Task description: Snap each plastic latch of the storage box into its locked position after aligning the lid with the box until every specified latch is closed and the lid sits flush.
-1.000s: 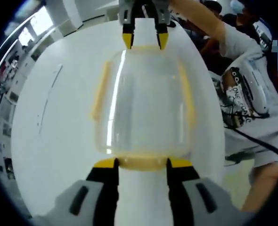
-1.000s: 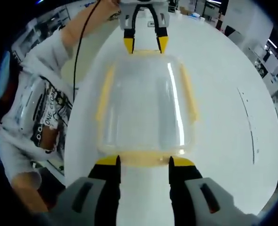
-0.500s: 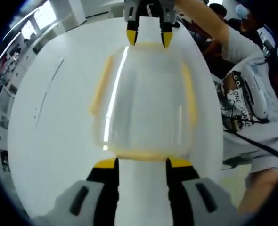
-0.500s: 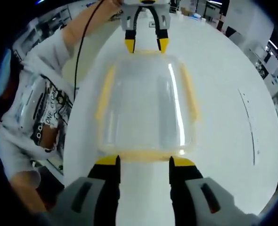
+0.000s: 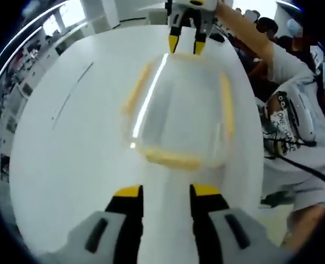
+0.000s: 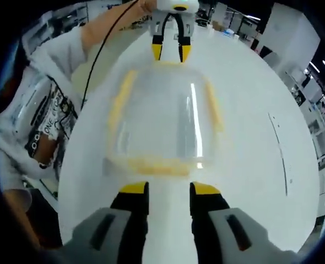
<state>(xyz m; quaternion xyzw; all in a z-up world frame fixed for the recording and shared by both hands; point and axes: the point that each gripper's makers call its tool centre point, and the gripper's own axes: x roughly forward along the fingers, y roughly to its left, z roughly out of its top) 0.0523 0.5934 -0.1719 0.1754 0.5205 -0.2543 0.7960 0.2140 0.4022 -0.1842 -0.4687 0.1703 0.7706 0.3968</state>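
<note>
Both grippers hang just off the clear storage box [image 5: 179, 115] ends, left gripper [image 5: 163, 191] and right gripper [image 6: 169, 190] part open, holding nothing. If the yellow end latch [image 5: 171, 159] is only half seated, the lid [image 6: 162, 115] could ride up unevenly once either gripper presses elsewhere.

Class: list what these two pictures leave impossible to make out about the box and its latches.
- Left gripper view: near latch is motion-blurred; locked or not, unclear.
- Right gripper view: near latch smeared, same doubt.
- Both views: whether the lid sits flush on the box is lost to glare and blur.
</note>
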